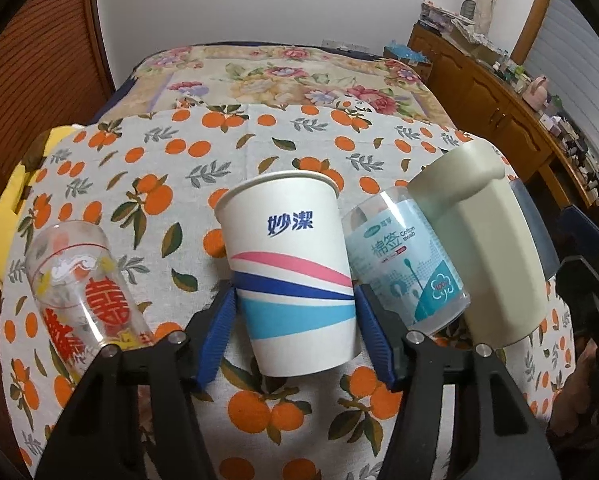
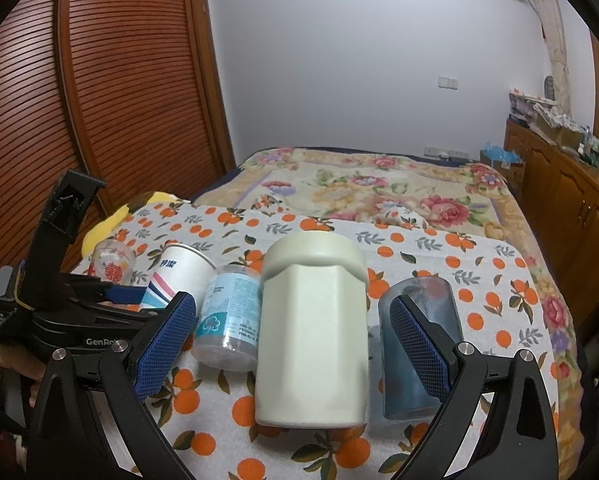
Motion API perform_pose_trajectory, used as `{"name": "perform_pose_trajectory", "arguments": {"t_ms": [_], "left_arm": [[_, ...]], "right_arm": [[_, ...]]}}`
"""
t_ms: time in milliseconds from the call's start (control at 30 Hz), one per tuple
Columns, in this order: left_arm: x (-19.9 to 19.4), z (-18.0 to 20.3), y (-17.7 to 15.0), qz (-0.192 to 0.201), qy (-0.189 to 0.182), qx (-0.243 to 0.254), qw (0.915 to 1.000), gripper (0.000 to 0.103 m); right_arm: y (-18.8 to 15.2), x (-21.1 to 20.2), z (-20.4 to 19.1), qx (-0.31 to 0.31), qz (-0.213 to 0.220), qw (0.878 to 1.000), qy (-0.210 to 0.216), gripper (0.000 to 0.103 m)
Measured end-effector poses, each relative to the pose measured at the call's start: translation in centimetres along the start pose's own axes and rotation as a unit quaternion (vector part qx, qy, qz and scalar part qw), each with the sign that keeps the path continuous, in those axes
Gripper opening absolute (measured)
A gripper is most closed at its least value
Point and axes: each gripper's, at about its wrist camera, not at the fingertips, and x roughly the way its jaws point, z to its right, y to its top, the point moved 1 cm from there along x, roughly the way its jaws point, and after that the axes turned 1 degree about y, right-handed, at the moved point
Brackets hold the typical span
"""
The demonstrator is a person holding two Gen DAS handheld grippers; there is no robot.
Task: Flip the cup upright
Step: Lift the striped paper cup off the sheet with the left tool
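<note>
A white paper cup (image 1: 291, 272) with pink and blue stripes stands upright, mouth up, on the orange-print cloth. My left gripper (image 1: 295, 332) has its blue pads on both sides of the cup's lower half and is shut on it. The cup also shows in the right wrist view (image 2: 179, 276), with the left gripper (image 2: 127, 294) at it. My right gripper (image 2: 295, 348) is open, its pads either side of a cream mug (image 2: 315, 332) that stands mouth down, without touching it.
A clear glass with red characters (image 1: 79, 284) stands left of the paper cup. A cotton-swab tub (image 1: 407, 264) and the cream mug (image 1: 483, 248) stand to its right. A blue translucent cup (image 2: 419, 344) stands right of the mug. A bed and a wooden cabinet lie behind.
</note>
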Motion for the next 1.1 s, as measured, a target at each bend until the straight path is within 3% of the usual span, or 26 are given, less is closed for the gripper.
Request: {"name": "perform_pose_trajectory", "arguments": {"t_ms": [200, 500, 1100], "left_arm": [[-0.6, -0.1, -0.3, 0.016, -0.001, 0.001, 0.9999, 0.055], [-4.5, 0.9, -1.4, 0.057, -0.017, 0.014, 0.9981, 0.055], [-9.4, 5.0, -9.4, 0.076, -0.069, 0.047, 0.9936, 0.056]], "right_arm": [[-0.3, -0.4, 0.2, 0.003, 0.003, 1.000, -0.004, 0.099], [-0.9, -3.2, 0.1, 0.006, 0.018, 1.000, -0.021, 0.099], [-5.9, -9.4, -0.7, 0.031, 0.017, 0.998, -0.051, 0.099]]}}
